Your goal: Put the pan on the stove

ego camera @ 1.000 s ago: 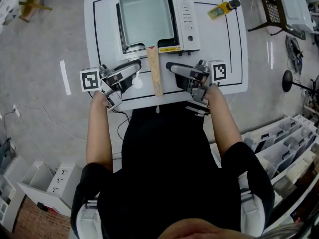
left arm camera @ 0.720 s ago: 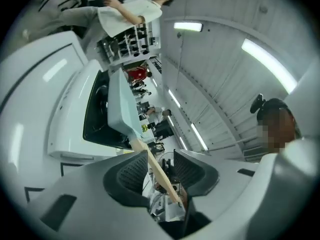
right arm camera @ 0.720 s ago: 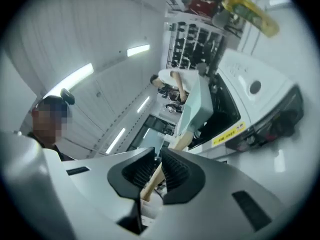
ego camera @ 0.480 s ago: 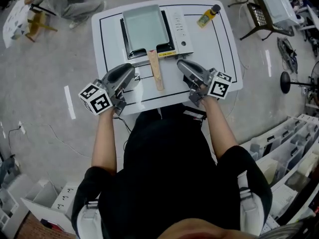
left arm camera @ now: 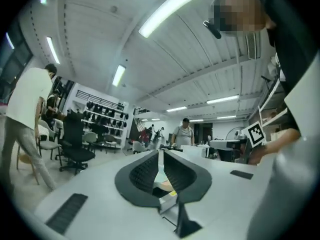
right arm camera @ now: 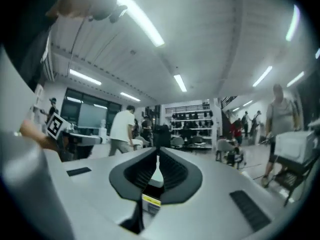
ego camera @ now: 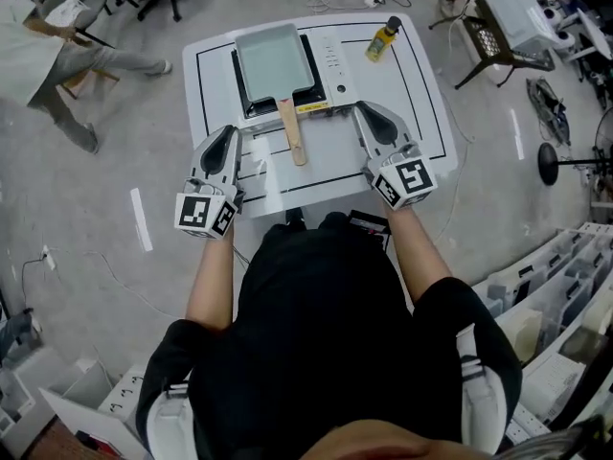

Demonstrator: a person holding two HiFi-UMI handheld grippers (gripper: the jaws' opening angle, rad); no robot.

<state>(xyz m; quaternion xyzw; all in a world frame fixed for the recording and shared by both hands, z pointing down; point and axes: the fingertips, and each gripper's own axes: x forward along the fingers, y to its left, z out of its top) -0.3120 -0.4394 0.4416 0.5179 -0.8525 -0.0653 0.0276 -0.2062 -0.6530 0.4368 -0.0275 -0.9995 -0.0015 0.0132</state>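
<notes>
As the left gripper (ego camera: 230, 132), its jaws just closed, and right gripper (ego camera: 364, 113) hover pressed together, empty, bumping the handle (ego camera: 291, 134) could skew the pan (ego camera: 270, 60) on the stove (ego camera: 333, 60).

Your white table (ego camera: 421, 113) has rounded corners and a thin black line (ego camera: 419, 84) running just inside its edges. Two things lie directly on it. The stove (ego camera: 337, 60) sits against the far edge, left of the middle, with its strip of controls on the side facing the right edge. A yellow bottle (ego camera: 381, 38) with a dark cap is near the far right corner, just beside the stove but not touching it.
</notes>
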